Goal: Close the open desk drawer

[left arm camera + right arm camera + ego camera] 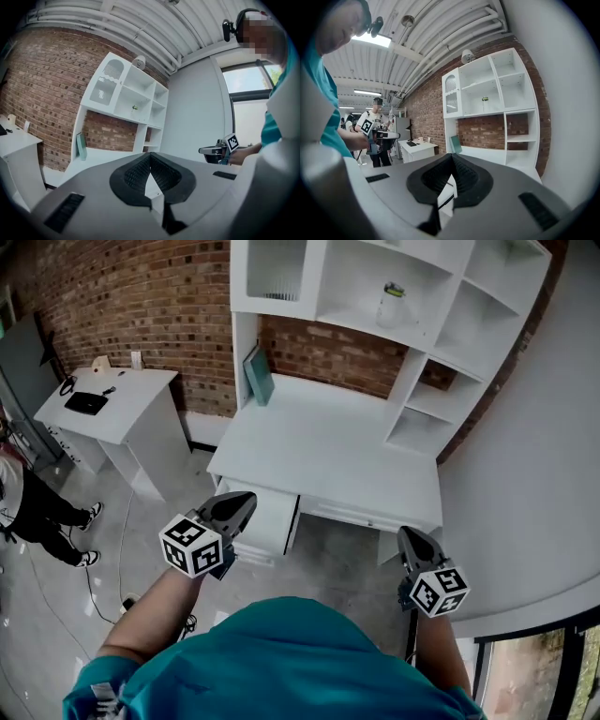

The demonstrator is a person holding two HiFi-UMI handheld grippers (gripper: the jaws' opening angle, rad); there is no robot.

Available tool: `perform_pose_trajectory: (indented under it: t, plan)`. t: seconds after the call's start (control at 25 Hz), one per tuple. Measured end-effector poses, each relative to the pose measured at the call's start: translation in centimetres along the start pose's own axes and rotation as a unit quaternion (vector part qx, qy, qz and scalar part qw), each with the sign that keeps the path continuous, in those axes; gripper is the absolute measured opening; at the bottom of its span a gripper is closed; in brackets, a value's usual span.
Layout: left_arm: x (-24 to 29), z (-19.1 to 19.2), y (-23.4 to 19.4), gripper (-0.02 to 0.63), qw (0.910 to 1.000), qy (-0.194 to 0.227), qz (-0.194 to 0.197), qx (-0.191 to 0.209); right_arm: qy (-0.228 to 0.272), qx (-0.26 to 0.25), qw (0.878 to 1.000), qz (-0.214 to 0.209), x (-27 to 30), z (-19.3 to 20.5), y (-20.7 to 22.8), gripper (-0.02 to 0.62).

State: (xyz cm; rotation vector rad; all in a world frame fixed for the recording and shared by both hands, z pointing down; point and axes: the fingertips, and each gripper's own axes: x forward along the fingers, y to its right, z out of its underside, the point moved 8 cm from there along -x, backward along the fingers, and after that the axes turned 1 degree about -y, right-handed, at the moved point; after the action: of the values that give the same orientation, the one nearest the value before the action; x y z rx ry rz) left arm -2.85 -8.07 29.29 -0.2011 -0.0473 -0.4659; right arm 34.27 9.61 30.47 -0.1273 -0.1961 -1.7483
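The person's teal shirt fills the bottom of the head view, with a bare forearm reaching forward on each side. Ahead stands a red brick wall, and against it a white desk topped by a white open-shelf hutch. A smaller white side table stands well apart to the left. The white desk drawer sticks out open from under the desk's front left corner. The grey left gripper hangs over that drawer's left front corner; whether it touches cannot be told. Its own view shows its black ribbed jaws clenched tip to tip with nothing between them. The grey right gripper hovers below the desk's front right corner, clear of the drawer, its jaws likewise pressed together and empty. A teal book leans upright at the desk's back left corner, and a small white bottle stands in a hutch compartment.
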Motion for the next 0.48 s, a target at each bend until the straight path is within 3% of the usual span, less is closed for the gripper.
perform_pose_trajectory:
  t: [0.24,0.48]
  plan:
    - [3.3,0.4,2.9,0.015,0.9993,0.001,-0.035,-0.011,-0.001,-0.012,0.999,-0.035,1.2,-0.2,5.7,0.021]
    - [3.3,0.9,1.7,0.015,0.9994,0.0,-0.033,-0.007,0.0,-0.013,0.999,-0.041,2.9,0.3,5.0,0.021]
